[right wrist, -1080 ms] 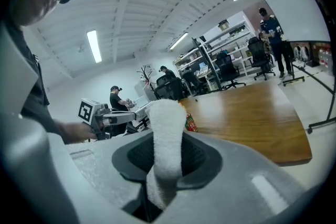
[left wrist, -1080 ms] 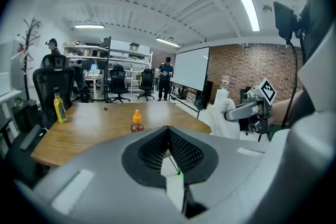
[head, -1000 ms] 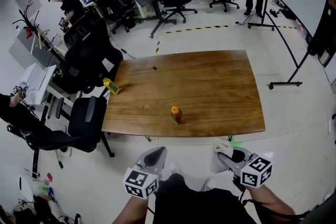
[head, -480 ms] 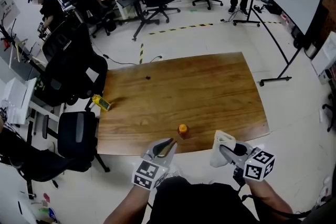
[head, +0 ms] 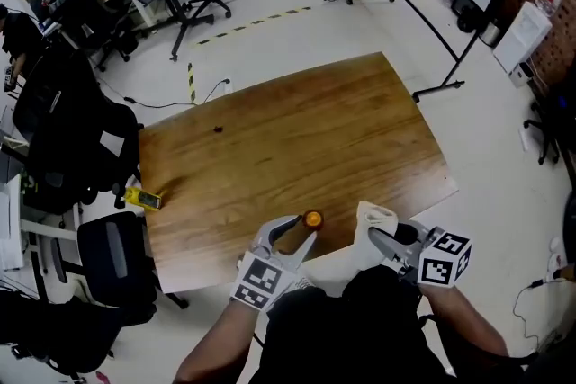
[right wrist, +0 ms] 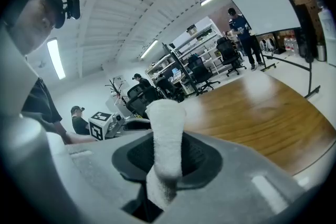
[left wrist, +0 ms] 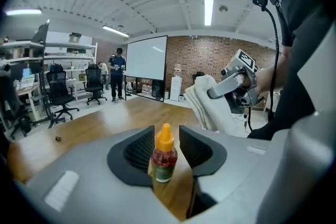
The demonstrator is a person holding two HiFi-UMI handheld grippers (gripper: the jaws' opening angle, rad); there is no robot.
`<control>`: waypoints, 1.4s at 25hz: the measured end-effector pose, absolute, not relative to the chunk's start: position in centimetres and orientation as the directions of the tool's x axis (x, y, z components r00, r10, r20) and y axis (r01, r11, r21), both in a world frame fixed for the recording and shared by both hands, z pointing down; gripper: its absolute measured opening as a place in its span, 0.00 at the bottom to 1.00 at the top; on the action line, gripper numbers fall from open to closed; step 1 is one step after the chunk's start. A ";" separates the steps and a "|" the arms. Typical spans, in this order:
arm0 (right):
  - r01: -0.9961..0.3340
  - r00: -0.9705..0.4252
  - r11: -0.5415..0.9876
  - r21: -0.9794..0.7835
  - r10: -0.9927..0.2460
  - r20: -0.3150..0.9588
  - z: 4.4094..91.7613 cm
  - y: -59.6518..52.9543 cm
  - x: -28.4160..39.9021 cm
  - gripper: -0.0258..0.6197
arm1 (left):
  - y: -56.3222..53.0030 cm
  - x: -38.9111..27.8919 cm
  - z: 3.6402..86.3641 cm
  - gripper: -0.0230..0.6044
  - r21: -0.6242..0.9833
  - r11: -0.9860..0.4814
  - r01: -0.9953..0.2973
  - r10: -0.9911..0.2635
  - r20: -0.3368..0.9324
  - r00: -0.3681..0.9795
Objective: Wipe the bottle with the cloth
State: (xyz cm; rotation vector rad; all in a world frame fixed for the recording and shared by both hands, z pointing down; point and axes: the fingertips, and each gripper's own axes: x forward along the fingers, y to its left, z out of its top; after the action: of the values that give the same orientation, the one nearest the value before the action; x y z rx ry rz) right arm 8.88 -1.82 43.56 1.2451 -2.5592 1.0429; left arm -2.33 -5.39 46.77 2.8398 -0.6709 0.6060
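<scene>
Both tilt downward: left claw (head: 290, 234), just opening, straddles the bottle (left wrist: 164, 157); right claw (head: 382, 238) clamps the cloth (right wrist: 167, 134).

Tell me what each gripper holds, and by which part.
Right gripper grips the cloth mid-length, an end sticking up. Left gripper holds nothing: its jaws have just been opening, bottle between them.

1 overhead, 2 low; shared table (head: 297, 130)
</scene>
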 end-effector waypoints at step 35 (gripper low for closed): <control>-0.339 -0.940 0.607 -0.719 -0.182 0.289 52.1 -10.1 1.6 0.16 | -7.0 1.2 46.4 0.17 0.056 -0.875 -0.480 -0.432 0.355 0.829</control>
State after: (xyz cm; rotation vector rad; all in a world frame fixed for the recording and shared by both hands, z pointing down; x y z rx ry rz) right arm 1.62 -10.10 52.14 0.4333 -2.6454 1.2411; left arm 1.24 -7.02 46.37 2.8667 -0.7186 0.5061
